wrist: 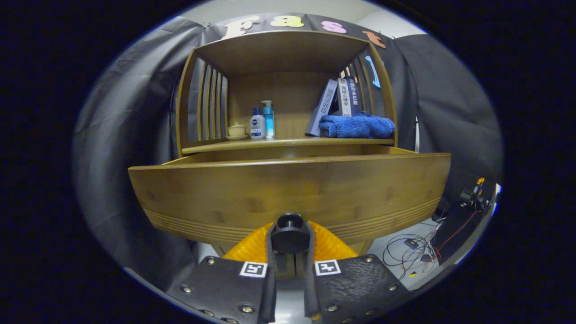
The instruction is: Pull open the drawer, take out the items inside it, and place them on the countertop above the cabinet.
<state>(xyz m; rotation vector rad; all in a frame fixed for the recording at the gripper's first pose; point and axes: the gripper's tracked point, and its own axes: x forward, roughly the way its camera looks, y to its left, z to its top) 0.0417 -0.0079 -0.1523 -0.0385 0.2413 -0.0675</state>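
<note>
In the gripper view, the drawer of a wooden cabinet is pulled out toward the camera, and its wide front panel stands just ahead of the fingers. The round dark knob at the lower middle of this panel sits between the two fingers, and both appear to press on its sides, so the gripper is closed almost fully and grips the knob. I judge that the first step, pulling the drawer open, is in hand or nearly done, because the top edge of the front panel is well forward of the shelf above it.

The camera looks from low, so the inside of the drawer is hidden behind the front panel and I cannot tell which items lie there. Above the drawer is the countertop, where the items must go. On it stand a small cup on a saucer, two bottles close together, some books leaning, and a folded blue towel in front of them. The middle part between the bottles and the books looks free.

The next move, as I judge, calls for letting the knob go, lifting the gripper above the front panel and looking down into the drawer. Cables lie on the floor beyond the cabinet's side.
</note>
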